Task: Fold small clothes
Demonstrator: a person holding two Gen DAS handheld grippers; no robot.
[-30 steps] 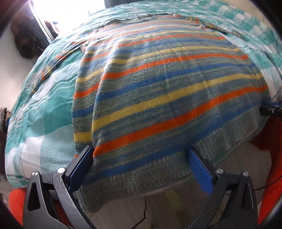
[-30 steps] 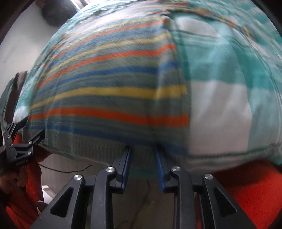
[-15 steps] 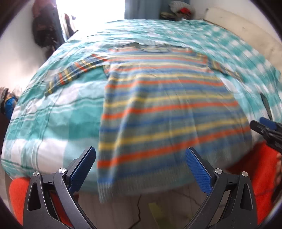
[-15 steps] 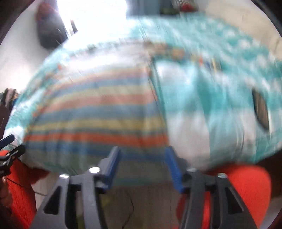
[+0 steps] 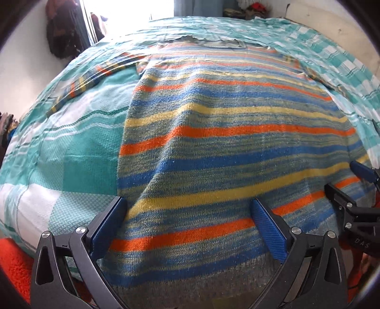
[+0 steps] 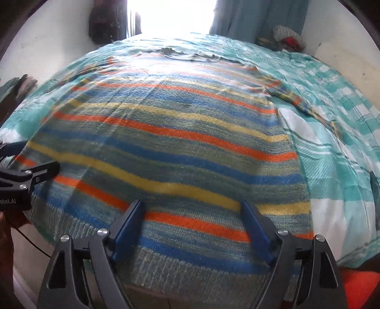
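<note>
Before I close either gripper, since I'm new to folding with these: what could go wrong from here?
Both the left gripper and right gripper are open over the striped sweater near its hem. Closing low could also pinch the checked bedspread. The hem hangs off the bed edge, so a tug might slide the sweater off. The sleeves are spread and may bunch.

A home bedroom: bed point(image 5: 71, 166) under checked teal bedspread, curtained window point(image 6: 249, 19).

The right gripper point(image 6: 193, 222), jaws spread wide, hovers over the hem of the striped sweater point(image 6: 166, 147) lying flat on the checked bedspread point(image 6: 332, 152).
</note>
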